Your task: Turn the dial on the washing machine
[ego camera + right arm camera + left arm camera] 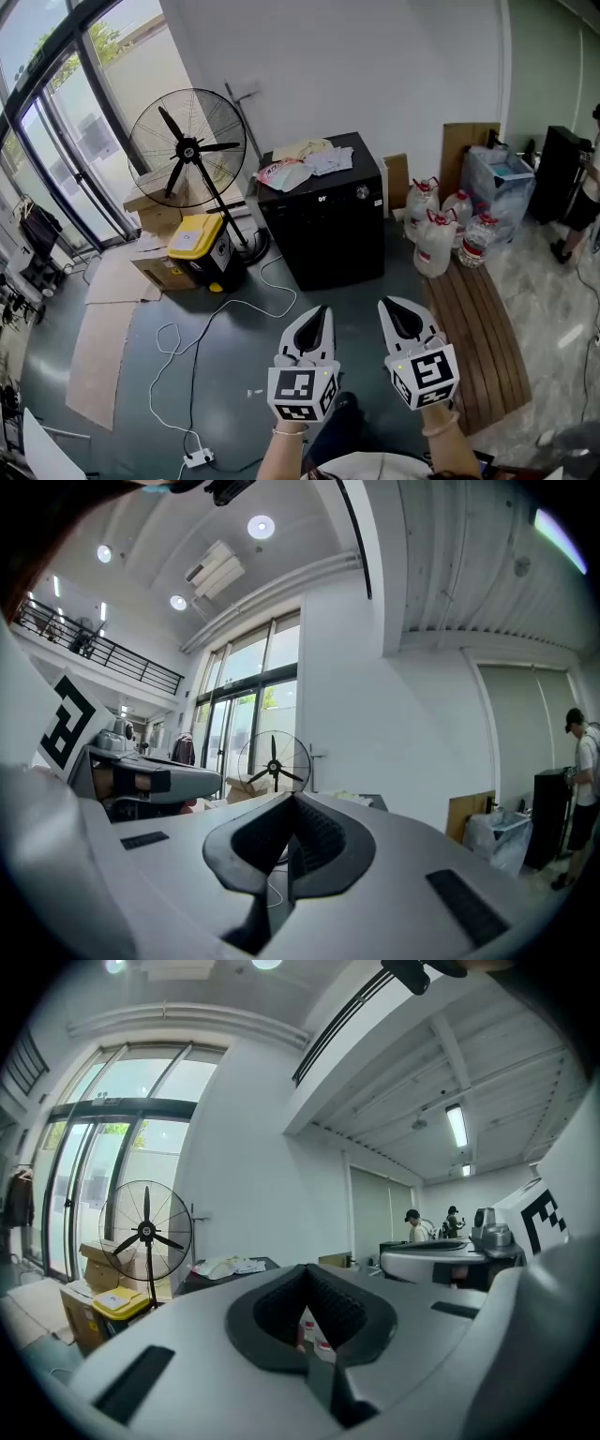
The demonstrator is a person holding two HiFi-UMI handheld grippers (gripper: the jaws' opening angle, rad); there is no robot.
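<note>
The person is holding the left tongs [317, 323] and the right tongs [401, 317] level, both pressed together, pinching nothing. They are pointing at the washing machine [323, 225], because its dial [362, 192] is probably too far to reach yet.

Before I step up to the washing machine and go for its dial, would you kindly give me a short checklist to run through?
1. Dial located: ok. The dial shows at the upper right of the washing machine front.
2. Dial within reach: not ok. Both grippers are well short of the machine, with open floor between.
3. Right gripper ready to take the dial: not ok. Its jaws are shut, with nothing between them.
4. Left gripper free: ok. It is shut and holds nothing.
5. Walking path: ok straight ahead, though the white cable lies on the floor to the left.
6. Dial's present setting: cannot tell, as it is too small in the head view.
</note>
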